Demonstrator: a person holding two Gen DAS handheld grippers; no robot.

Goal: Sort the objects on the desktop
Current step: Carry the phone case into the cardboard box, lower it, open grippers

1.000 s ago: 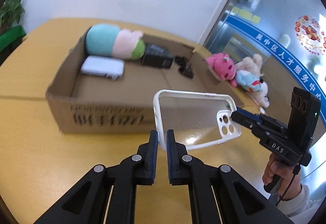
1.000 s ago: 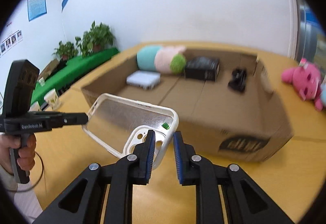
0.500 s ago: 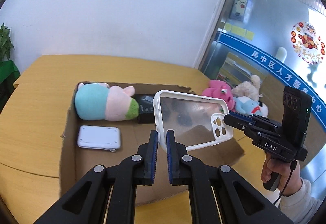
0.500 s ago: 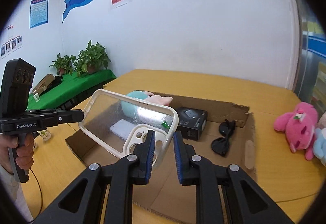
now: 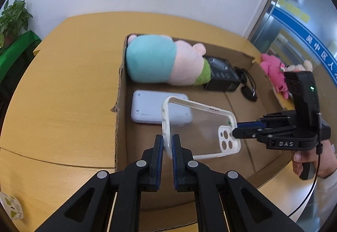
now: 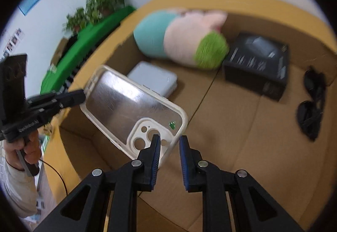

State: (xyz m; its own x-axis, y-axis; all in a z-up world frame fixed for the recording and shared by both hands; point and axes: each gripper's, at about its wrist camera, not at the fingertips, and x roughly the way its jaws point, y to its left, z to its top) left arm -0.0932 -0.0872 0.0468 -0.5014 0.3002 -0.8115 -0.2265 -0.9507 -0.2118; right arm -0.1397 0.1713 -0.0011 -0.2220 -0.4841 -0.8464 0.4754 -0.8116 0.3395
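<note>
Both grippers hold a clear phone case with a white rim (image 5: pixel 198 126) over the open cardboard box (image 5: pixel 121 92). My left gripper (image 5: pixel 166 143) is shut on the case's plain end. My right gripper (image 6: pixel 169 143) is shut on the camera-cutout end of the case (image 6: pixel 134 105); it also shows in the left wrist view (image 5: pixel 238 129). The left gripper shows at the left of the right wrist view (image 6: pixel 83 95). The case hangs above the box floor, partly over a white flat device (image 5: pixel 147 108).
In the box lie a teal, pink and green plush (image 5: pixel 166 61), a black box (image 5: pixel 223 74) and black sunglasses (image 5: pixel 248 86). A pink plush (image 5: pixel 273 73) lies on the wooden table (image 5: pixel 63 76) beyond the box. A paper cup (image 5: pixel 10 206) stands at the near left.
Both grippers have carried the case forward and down, from above the box's near wall to low over the box floor. The cameras now tilt down into the box.
</note>
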